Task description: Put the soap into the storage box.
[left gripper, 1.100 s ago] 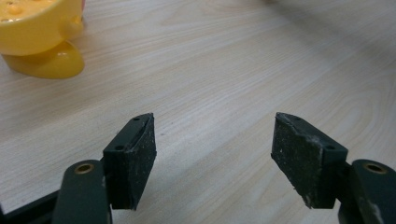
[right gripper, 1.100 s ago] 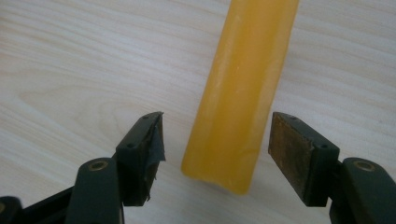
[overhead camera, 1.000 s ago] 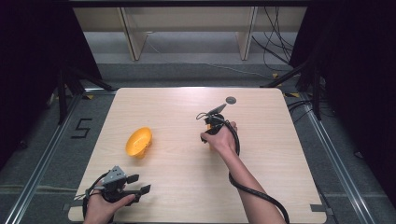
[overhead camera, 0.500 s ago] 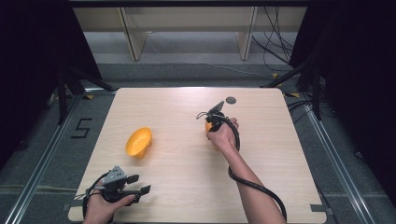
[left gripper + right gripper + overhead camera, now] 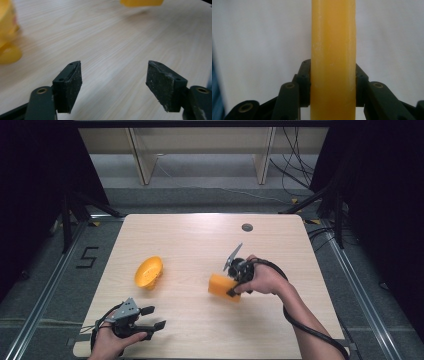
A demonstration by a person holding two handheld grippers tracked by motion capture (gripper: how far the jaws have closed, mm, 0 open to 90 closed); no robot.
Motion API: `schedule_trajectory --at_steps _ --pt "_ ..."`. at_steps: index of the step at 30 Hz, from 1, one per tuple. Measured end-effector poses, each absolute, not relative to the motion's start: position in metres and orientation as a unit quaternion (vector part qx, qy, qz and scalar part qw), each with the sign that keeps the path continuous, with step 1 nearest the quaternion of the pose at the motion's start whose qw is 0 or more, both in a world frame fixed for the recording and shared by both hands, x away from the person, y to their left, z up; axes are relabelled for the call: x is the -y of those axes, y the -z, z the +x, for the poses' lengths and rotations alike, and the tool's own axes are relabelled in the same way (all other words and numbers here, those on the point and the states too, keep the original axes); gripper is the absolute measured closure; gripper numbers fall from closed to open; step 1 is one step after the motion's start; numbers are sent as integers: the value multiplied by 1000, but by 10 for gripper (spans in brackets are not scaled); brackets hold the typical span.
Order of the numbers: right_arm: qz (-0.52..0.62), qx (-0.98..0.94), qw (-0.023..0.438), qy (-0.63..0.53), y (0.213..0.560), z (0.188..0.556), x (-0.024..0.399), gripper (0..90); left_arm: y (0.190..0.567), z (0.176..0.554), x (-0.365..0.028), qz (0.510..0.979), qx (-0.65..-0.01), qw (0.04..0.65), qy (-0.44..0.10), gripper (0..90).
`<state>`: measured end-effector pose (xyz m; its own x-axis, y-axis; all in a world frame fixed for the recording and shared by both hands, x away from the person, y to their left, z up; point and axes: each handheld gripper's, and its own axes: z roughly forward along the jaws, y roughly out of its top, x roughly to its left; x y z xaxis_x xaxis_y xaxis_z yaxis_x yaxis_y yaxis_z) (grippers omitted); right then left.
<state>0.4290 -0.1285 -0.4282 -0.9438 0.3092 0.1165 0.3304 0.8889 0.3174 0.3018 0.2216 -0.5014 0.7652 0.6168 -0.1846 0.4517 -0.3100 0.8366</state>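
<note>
Item one: we record a light wood-grain counter (image 5: 200, 320), rounded at the corners, with a small dark round grommet (image 5: 247, 227) near its far edge. Item two: a yellow-orange bowl (image 5: 148, 271) lying on the counter left of centre, tipped on its side; in the left gripper view we see it as a blurred yellow shape (image 5: 7, 35) at the left edge. Item three: an orange block (image 5: 223, 287), flat-faced and rectangular, right of centre and well apart from the bowl; we cannot tell whether it touches the counter. In the right gripper view we see the block (image 5: 333, 60) as an upright slab running top to bottom between the jaws. Item four: the right hand-held gripper (image 5: 234, 285), held in the person's right hand (image 5: 265, 280), jaws closed onto both faces of the block, a black cable trailing back along the forearm. Item five: the left hand-held gripper (image 5: 152, 318), held in the left hand (image 5: 112, 340) at the near left corner of the counter, jaws spread wide with nothing between them; in its own view we see bare counter between the two black pads (image 5: 68, 85).
</note>
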Motion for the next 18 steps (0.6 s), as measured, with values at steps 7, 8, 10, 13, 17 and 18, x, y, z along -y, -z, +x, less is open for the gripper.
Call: schedule_trajectory --at_steps 7,8,10,13,17,18 --pt "-62 985 58 152 413 367 129 617 481 301 -179 842 -199 499 -46 254" --pt "-61 985 49 155 412 361 130 617 479 302 -172 850 -175 495 -45 256" --pt "-43 985 48 159 411 357 129 617 478 301 -164 851 -162 499 -42 261" --pt "-30 987 40 153 410 343 123 617 474 302 -139 860 -115 495 -42 266" --pt "-32 988 36 148 412 337 117 617 468 304 -124 861 -95 499 -42 306" --pt "-23 987 31 155 414 337 116 617 468 305 -122 860 -90 501 -39 311"
